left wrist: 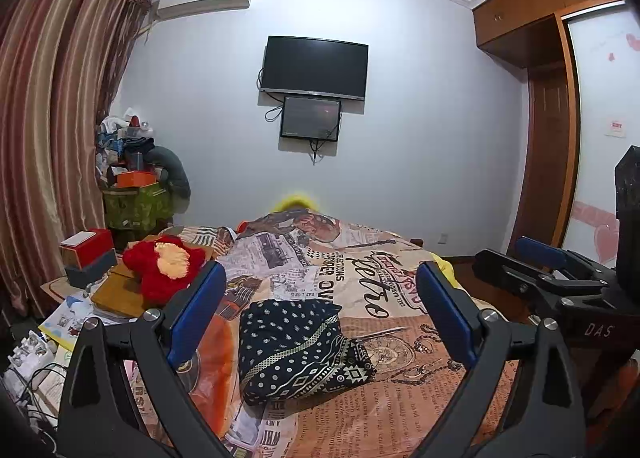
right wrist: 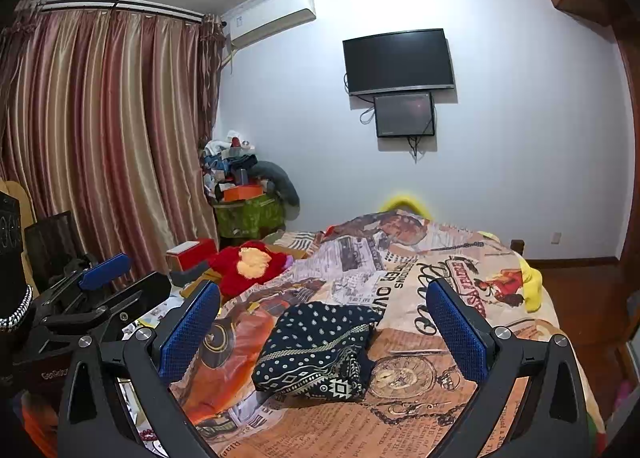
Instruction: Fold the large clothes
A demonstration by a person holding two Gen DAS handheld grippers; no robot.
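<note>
A dark navy garment [left wrist: 298,348] with white dots and patterned bands lies folded into a compact rectangle on the bed's newspaper-print cover [left wrist: 400,322]. It also shows in the right wrist view [right wrist: 320,350]. My left gripper [left wrist: 320,310] is open and empty, held above and just short of the garment. My right gripper [right wrist: 324,322] is open and empty too, likewise held above the garment. The right gripper shows at the right edge of the left wrist view [left wrist: 544,262]. The left gripper shows at the left of the right wrist view [right wrist: 108,278].
A red plush toy [left wrist: 164,270] lies at the bed's left edge beside boxes [left wrist: 86,254] and papers. A cluttered stand [left wrist: 134,194] is in the far corner by the curtains [left wrist: 52,118]. Two screens [left wrist: 314,68] hang on the far wall. A wardrobe [left wrist: 548,138] stands at right.
</note>
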